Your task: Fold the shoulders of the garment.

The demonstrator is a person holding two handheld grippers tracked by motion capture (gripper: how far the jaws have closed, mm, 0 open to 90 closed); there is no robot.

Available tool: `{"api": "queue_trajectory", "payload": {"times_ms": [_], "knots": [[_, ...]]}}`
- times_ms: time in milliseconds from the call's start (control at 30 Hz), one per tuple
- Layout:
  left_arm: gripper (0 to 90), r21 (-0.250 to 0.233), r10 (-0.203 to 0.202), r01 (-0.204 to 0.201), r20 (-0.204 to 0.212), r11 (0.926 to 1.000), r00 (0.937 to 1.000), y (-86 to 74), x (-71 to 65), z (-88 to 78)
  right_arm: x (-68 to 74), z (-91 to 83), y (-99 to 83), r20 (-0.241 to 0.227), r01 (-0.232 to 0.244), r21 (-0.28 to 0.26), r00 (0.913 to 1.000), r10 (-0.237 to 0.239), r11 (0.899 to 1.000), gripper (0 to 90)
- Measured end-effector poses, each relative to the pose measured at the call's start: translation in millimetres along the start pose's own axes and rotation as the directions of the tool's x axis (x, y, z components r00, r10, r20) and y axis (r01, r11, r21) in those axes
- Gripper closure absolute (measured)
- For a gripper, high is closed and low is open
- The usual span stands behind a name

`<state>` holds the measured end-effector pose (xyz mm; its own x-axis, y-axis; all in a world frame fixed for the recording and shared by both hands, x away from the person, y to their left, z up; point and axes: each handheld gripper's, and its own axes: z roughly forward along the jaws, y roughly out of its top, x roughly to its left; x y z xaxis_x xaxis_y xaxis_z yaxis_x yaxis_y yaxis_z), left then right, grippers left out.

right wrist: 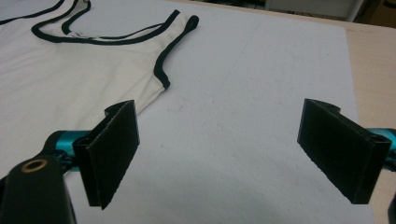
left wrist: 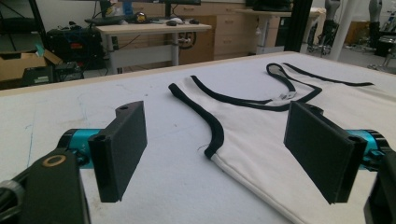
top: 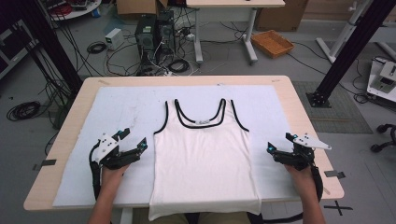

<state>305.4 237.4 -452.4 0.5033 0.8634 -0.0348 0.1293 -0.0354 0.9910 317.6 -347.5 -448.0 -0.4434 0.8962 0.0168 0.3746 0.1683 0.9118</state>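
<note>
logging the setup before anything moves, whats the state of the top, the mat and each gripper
tank top: spread flat, face up, straps away from the person, hem hanging over the near table edge, untouched
white mat: lying flat on the table, under the top
left gripper: open, nothing between the jaws, just left of the top
right gripper: open, nothing between the jaws, just right of the top

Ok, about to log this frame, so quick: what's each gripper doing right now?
Left gripper: open, holding nothing, beside the tank top.
Right gripper: open, holding nothing, over the white mat.
</note>
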Motion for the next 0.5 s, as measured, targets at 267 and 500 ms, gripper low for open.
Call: {"api": "queue_trajectory", "payload": {"times_ms": [267, 500], "knots": [[21.3, 0.005, -0.002, 0.002, -0.004, 1.0, 1.0, 0.2, -0.2, 0.5, -0.3, 0.7, 0.3, 0.0, -0.005, 0.007, 1.0, 0.005, 1.0, 12.4], [21.3, 0.008, 0.014, -0.014, -0.001, 0.9999, 0.9999, 0.2, -1.8, -0.3, -1.7, 5.5, 2.6, 0.015, -0.021, 0.056, 0.9997, 0.021, 0.998, 12.4]]}}
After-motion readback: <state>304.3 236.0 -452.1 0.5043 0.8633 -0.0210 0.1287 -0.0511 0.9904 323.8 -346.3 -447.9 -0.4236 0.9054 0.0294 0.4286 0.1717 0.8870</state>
